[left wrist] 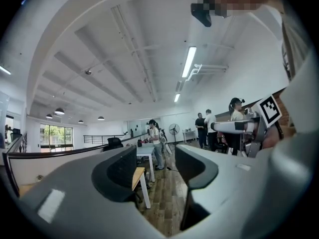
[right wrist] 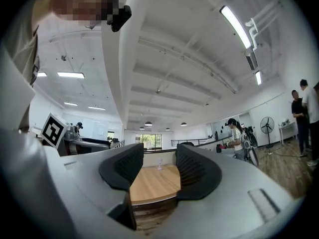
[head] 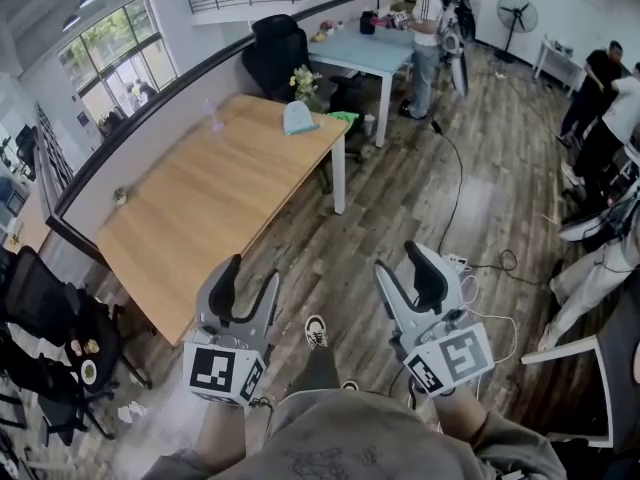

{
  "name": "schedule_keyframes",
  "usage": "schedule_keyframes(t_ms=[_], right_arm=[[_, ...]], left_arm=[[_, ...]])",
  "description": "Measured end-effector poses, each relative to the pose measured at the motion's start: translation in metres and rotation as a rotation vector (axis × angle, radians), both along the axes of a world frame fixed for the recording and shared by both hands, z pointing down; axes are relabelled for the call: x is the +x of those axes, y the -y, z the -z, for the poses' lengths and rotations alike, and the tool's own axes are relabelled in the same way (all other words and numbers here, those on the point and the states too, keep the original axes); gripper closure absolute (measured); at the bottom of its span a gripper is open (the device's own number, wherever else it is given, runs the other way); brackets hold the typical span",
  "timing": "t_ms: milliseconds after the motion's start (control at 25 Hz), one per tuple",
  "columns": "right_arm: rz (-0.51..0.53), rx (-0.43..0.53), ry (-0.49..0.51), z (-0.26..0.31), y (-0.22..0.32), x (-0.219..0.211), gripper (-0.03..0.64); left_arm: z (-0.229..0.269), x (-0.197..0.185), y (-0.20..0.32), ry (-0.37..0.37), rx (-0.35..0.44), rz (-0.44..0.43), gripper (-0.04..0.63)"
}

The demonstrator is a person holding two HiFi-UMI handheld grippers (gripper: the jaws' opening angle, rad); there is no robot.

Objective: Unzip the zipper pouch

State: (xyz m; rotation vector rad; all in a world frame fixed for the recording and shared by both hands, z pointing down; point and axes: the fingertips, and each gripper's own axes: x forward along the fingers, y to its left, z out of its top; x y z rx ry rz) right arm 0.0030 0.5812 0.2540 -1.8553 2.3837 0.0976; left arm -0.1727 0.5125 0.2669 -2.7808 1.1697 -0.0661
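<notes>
A light blue, soft-looking item [head: 298, 118], possibly the zipper pouch, lies at the far end of the wooden table [head: 200, 208]; it is too small to tell for sure. Both grippers are held low near my body, well short of it, over the wood floor. My left gripper [head: 252, 280] is open with nothing between its fingers; in the left gripper view its jaws [left wrist: 155, 166] frame the floor and distant people. My right gripper [head: 405, 268] is open too and empty; in the right gripper view its jaws [right wrist: 153, 166] point toward the wooden table [right wrist: 154, 183].
A green item [head: 345, 118] and a plant [head: 303, 83] sit by the table's far end. Black chairs [head: 275, 53] stand behind and at the left [head: 45, 348]. A person stands at a blue table [head: 365, 53]. Cables and a power strip [head: 455, 261] lie on the floor at the right, near other people [head: 600, 98].
</notes>
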Motion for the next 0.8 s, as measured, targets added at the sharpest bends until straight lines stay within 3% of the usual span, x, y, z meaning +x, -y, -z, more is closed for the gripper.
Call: schedule_keyframes(t_ms=[320, 800], right_arm=[[0.001, -0.05, -0.012, -0.021, 0.07, 0.02, 0.428], [0.014, -0.11, -0.035, -0.023, 0.236, 0.03, 0.428]], left_arm=[[-0.013, 0.015, 0.067, 0.011, -0.001, -0.001, 0.365], [-0.008, 0.023, 0.233, 0.027, -0.016, 0.001, 0.365]])
